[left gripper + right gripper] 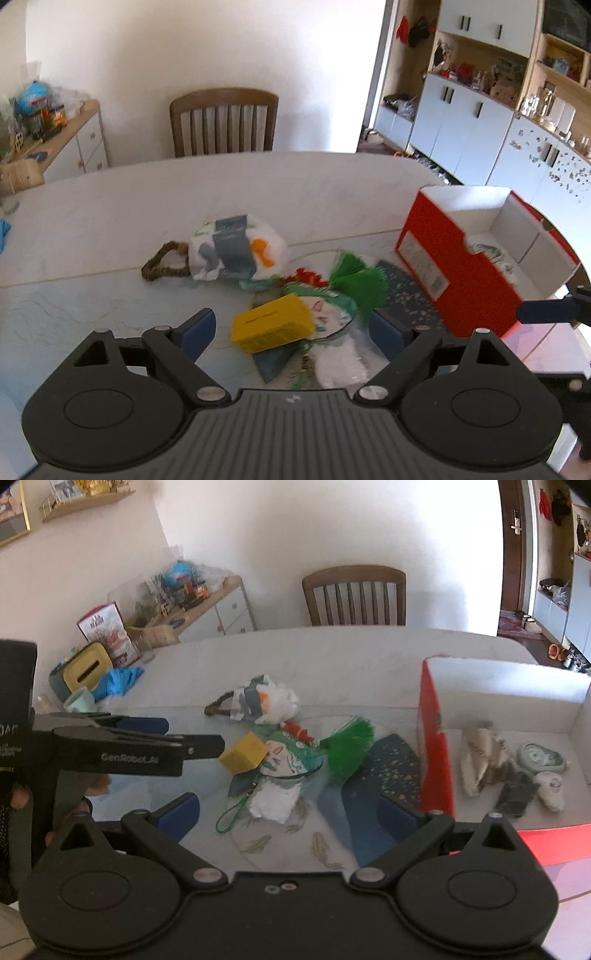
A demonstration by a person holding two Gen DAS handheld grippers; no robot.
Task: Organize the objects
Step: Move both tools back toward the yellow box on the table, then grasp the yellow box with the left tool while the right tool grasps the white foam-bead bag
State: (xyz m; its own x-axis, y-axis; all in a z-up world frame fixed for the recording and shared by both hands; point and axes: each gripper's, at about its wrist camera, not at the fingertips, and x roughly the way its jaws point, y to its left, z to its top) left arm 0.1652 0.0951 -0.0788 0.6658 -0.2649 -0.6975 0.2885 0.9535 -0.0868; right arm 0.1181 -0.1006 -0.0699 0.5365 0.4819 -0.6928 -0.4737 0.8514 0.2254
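A pile of small objects lies on the white table (110, 221): a yellow box (271, 326) (243, 757), a green tassel (356, 282) (349, 747), a white pouch with a brown loop (236, 247) (264, 701), a white-and-green fabric item (332, 325) (280, 775) and a dark blue speckled piece (402, 291) (384, 775). A red box with a white inside (461, 266) (436, 746) stands at the right and holds several small items (517, 768). My left gripper (291, 332) is open just above the yellow box. My right gripper (291, 812) is open above the pile, next to the red box.
A wooden chair (225, 122) stands behind the table. A sideboard with clutter (48, 133) is at the far left, cupboards and shelves (480, 110) at the right. A yellow tissue box (86, 670), a blue cloth (118, 679) and a cup (79, 701) sit on the table's left end.
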